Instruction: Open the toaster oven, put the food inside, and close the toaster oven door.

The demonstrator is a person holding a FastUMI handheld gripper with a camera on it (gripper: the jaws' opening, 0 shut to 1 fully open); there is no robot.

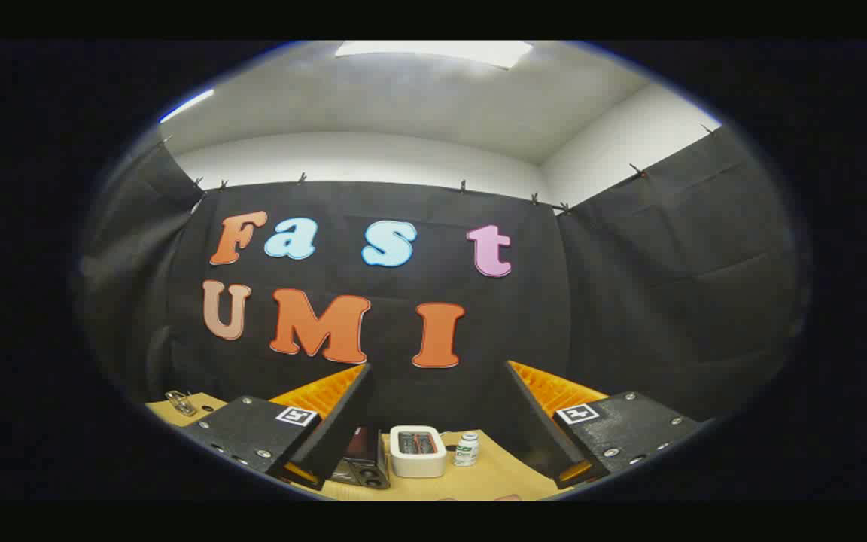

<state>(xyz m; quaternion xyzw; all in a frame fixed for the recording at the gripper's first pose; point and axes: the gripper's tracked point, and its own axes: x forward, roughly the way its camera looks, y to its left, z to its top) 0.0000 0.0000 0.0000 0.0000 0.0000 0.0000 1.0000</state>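
Your gripper (433, 421) hangs high, jaws spread and empty; low in frame, the oven (362, 459) sits crowded by toaster (418, 450) and bottle (466, 449), which a careless descent could topple

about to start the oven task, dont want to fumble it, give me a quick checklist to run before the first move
1. Gripper open and holding nothing: ok, fingers spread wide with nothing between them.
2. Toaster oven in sight: ok, dark box on the table just inside the left finger, partly hidden by it.
3. Oven door state: cannot tell, too small and partly hidden.
4. Food located: cannot tell; the white container beside the oven holds something reddish.
5. Path ahead: not ok, a small white bottle stands right of the container.
6. Gripper near the oven: not ok, all items lie beyond the fingertips.
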